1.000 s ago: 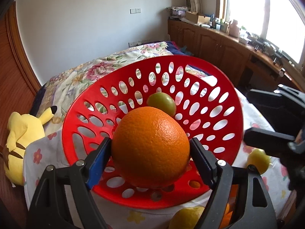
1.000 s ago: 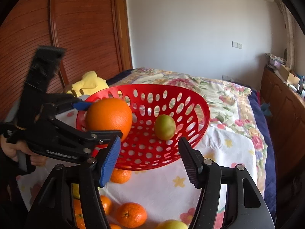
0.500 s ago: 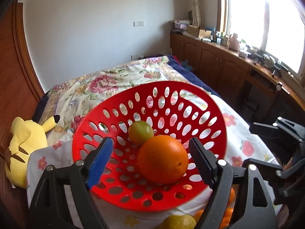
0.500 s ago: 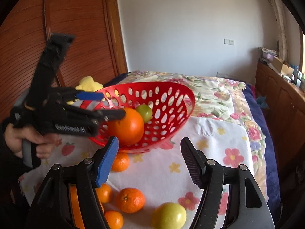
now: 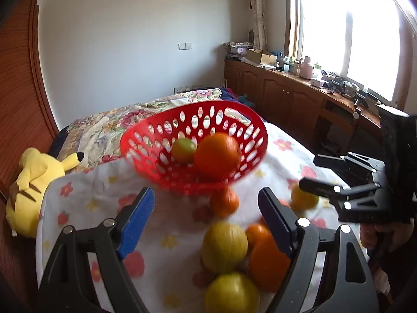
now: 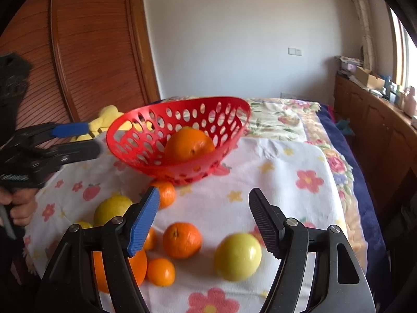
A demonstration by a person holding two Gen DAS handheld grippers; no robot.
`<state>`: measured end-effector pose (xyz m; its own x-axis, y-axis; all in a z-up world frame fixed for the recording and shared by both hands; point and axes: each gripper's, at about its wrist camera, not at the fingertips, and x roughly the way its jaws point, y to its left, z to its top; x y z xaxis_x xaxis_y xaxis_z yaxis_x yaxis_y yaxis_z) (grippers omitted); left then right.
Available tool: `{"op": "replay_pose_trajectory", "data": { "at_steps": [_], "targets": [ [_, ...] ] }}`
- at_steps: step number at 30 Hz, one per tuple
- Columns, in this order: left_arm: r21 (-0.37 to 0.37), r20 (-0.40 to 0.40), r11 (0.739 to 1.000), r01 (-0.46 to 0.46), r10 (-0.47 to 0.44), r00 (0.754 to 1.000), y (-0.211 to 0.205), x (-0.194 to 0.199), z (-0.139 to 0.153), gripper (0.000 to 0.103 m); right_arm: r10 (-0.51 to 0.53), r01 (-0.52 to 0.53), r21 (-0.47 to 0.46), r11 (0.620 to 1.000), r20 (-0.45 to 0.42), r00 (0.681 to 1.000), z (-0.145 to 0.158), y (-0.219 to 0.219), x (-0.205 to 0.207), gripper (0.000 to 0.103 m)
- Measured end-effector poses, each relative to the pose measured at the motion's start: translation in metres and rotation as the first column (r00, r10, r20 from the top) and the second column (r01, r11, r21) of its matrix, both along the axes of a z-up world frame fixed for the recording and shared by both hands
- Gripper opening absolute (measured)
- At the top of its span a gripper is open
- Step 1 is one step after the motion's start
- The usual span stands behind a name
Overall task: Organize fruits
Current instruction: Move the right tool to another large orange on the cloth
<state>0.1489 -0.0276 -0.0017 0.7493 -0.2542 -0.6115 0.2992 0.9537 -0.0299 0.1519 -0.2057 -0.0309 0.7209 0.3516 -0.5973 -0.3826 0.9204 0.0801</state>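
Note:
A red perforated basket (image 5: 146,140) (image 6: 122,135) sits on the flowered cloth and holds a large orange (image 5: 217,155) (image 6: 189,144) and a green fruit (image 5: 182,150). My left gripper (image 5: 206,219) is open and empty, back from the basket; it also shows in the right wrist view (image 6: 73,138). My right gripper (image 6: 203,219) is open and empty above loose fruit: a yellow fruit (image 6: 237,256), mandarins (image 6: 182,240) and a large orange (image 6: 138,263). In the left wrist view my right gripper (image 5: 310,172) stands at the right.
A yellow plush toy (image 5: 34,180) lies at the cloth's left edge. More yellow fruits (image 5: 224,246) and oranges (image 5: 268,260) lie near the front. A wooden cabinet (image 5: 286,96) runs along the right wall, a wooden wardrobe (image 6: 91,52) on the left.
My left gripper let the large orange go into the basket and drew back and up. My right gripper has pulled back toward the loose fruit.

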Motion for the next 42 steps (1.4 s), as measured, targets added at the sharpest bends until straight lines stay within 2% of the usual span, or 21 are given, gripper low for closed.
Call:
{"op": "replay_pose_trajectory", "data": {
  "at_steps": [8, 15, 20, 30, 42],
  "targets": [
    [-0.021, -0.009, 1.0, -0.011, 0.011, 1.0, 0.018, -0.042, -0.015, 0.082, -0.019, 0.019, 0.019, 1.0, -0.01, 1.0, -0.004, 0.007, -0.038, 0.073],
    [-0.032, -0.023, 0.999, -0.013, 0.012, 1.0, 0.019, -0.068, -0.028, 0.082, 0.005, -0.004, 0.037, 0.999, -0.023, 1.0, -0.005, 0.027, -0.059, 0.078],
    [-0.043, -0.051, 0.999, -0.029, 0.027, 0.998, 0.024, -0.079, -0.041, 0.082, 0.037, -0.035, 0.046, 0.998, -0.045, 0.998, -0.014, 0.043, -0.061, 0.081],
    [-0.046, -0.057, 0.998, -0.04, 0.038, 0.998, 0.028, -0.09, -0.045, 0.082, 0.082, -0.079, 0.049, 0.996, -0.076, 0.994, -0.027, 0.069, -0.062, 0.085],
    [-0.052, -0.076, 0.997, -0.053, 0.049, 0.996, 0.033, -0.091, -0.055, 0.082, 0.079, -0.08, 0.0, 0.997, -0.111, 0.991, -0.043, 0.081, -0.054, 0.087]
  ]
}}
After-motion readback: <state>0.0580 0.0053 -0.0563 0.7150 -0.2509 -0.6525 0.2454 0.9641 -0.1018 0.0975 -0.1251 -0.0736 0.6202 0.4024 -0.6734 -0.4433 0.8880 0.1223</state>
